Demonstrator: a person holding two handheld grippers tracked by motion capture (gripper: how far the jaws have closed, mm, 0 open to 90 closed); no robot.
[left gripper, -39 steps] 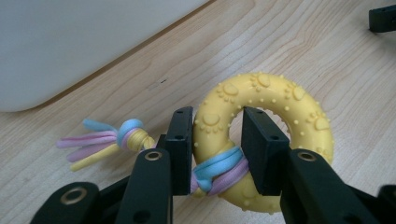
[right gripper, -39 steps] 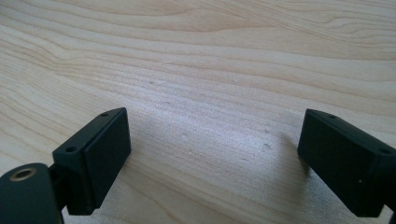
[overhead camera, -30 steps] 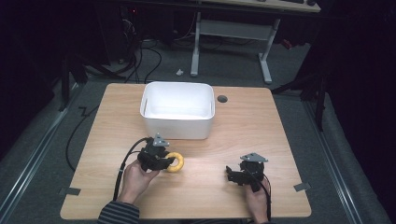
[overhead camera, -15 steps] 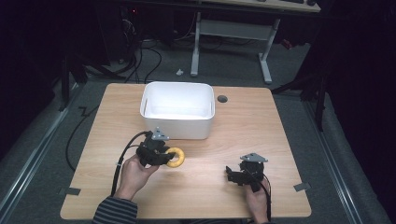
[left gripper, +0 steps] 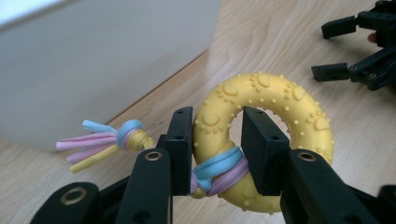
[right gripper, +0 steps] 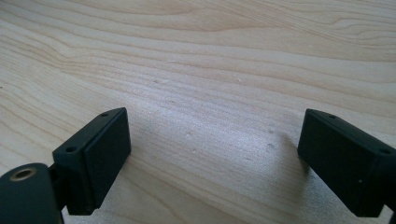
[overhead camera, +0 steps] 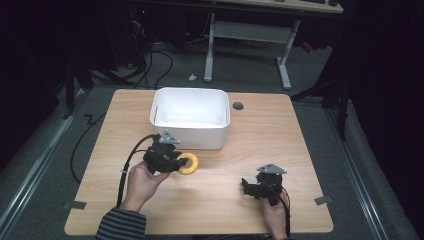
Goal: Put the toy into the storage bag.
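Between the pads of my left gripper (left gripper: 217, 149) sits the yellow ring toy (left gripper: 266, 140), pinched across one narrow side of the ring where the blue and pink cord (left gripper: 219, 170) wraps it, just in front of the white bin (overhead camera: 190, 117) and low over the tabletop (overhead camera: 300, 145). My right gripper (right gripper: 212, 158) rests spread wide on bare wood, well apart. Risk, as I judge it: the bumpy curved rubber could pivot or slip from so narrow a hold, or the loose tassel (left gripper: 100, 142) could snag the bin's rim.

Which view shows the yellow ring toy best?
Left gripper view: the yellow ring toy is close up, with bumps, paw prints and knotted pastel cords clear, clamped between the jaws. High view shows a small yellow ring by the white bin.
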